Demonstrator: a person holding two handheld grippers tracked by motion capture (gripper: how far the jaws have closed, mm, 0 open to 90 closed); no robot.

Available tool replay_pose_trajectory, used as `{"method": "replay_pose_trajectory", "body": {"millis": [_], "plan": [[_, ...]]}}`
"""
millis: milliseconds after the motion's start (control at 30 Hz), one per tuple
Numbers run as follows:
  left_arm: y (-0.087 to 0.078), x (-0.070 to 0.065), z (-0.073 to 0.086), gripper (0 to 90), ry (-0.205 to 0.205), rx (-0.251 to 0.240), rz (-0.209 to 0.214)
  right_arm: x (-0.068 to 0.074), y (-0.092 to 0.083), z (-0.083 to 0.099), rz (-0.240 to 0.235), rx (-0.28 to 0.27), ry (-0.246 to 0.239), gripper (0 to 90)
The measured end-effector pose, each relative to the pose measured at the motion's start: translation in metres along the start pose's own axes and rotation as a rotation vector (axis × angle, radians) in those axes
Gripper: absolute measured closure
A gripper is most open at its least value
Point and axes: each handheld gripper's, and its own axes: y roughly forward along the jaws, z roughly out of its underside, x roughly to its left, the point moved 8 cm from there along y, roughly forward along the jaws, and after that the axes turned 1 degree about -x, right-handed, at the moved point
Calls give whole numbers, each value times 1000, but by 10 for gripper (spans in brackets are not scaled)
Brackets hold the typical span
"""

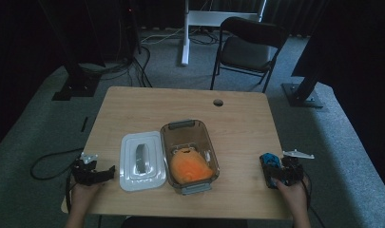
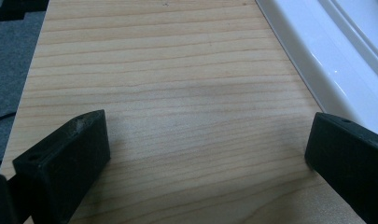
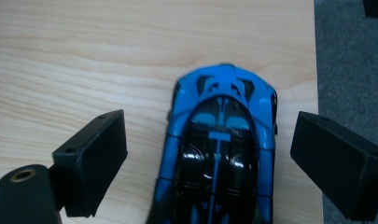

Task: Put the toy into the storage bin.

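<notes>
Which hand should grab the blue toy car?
The right. The right gripper already has its open fingers on either side of the blue toy car. The left gripper sits open over bare table, beside the white lid.

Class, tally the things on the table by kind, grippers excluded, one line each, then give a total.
Box: 1
Lid: 1
Orange thing in the box: 1
Blue toy car: 1
Total: 4

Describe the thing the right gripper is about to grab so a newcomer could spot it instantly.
Start at the wooden table and go to its right edge, nearest the person. There a toy car lies between the open jaws of the right gripper. It is blue and black, unlike the clear container and white lid.
</notes>
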Motion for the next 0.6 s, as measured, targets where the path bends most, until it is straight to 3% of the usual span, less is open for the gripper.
{"method": "replay_pose_trajectory", "body": {"millis": [600], "plan": [[0,0,0,3,0,0,0,-6,15,16,36,87,1,150]]}}
